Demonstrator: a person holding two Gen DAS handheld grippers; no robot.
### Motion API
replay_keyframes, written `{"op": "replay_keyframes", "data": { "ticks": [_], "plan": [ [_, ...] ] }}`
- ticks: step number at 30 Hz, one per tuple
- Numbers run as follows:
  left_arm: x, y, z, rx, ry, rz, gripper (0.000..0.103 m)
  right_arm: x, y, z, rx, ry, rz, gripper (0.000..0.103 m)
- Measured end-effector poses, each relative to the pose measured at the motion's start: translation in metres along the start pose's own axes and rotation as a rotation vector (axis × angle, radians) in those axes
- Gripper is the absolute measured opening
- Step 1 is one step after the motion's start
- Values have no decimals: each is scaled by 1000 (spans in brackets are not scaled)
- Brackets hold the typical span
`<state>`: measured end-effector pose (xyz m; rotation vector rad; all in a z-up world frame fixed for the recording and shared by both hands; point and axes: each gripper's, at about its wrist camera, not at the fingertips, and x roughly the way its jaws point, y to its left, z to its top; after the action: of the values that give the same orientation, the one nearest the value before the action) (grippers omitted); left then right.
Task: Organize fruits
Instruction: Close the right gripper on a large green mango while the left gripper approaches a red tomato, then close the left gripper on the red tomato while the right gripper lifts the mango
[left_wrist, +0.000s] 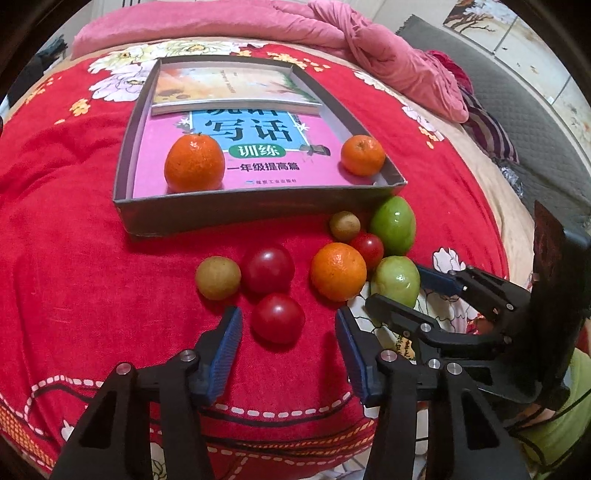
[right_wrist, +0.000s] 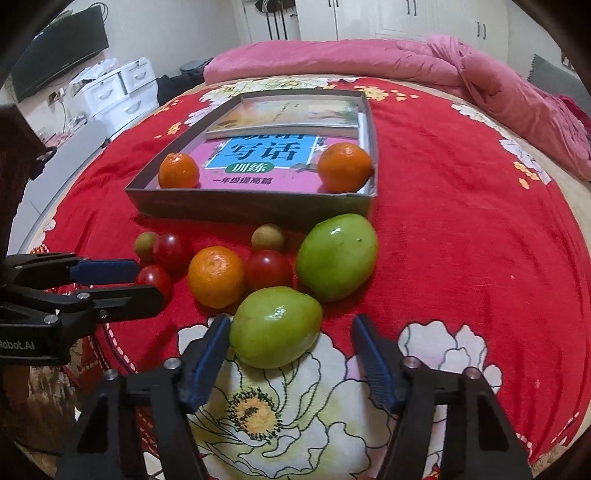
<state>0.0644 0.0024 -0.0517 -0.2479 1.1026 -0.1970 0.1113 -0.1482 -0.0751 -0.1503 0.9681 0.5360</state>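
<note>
Between my left tongs (left_wrist: 288, 332) sits a small red tomato (left_wrist: 277, 323), blue pads apart on either side, not pressing. My right tongs (right_wrist: 290, 345) straddle a green oval fruit (right_wrist: 275, 326); the left pad touches its skin, the right pad stands clear. Only the right view shows the white drawers (right_wrist: 122, 90) beyond the bed's edge. Ahead of both lies the shallow grey cardboard tray (left_wrist: 258, 206) holding two oranges; red blanket (right_wrist: 461, 221) stays open rightward.
</note>
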Motion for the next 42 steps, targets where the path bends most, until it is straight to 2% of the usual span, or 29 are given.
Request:
{"op": "replay_keyframes", "data": {
  "ticks": [2,6,14,19,28,42],
  "plan": [
    [2,0,1,0,1,4,49,1,3,0,-15,-1,17,51],
    [6,1,2,-3,7,8,45,-1,7,-1,-41,-7,9,50],
    [13,-4,4,21,11,35,41,-6,1,1,-4,-18,45,50],
    [16,-6,5,36,9,57,31,-11,-3,3,21,-34,57,50],
    [7,-8,2,40,-7,25,31,-23,-5,6,38,-80,68,50],
    [-23,-8,4,32,-101,-9,31,-34,-1,10,26,-124,74,50]
  ]
}}
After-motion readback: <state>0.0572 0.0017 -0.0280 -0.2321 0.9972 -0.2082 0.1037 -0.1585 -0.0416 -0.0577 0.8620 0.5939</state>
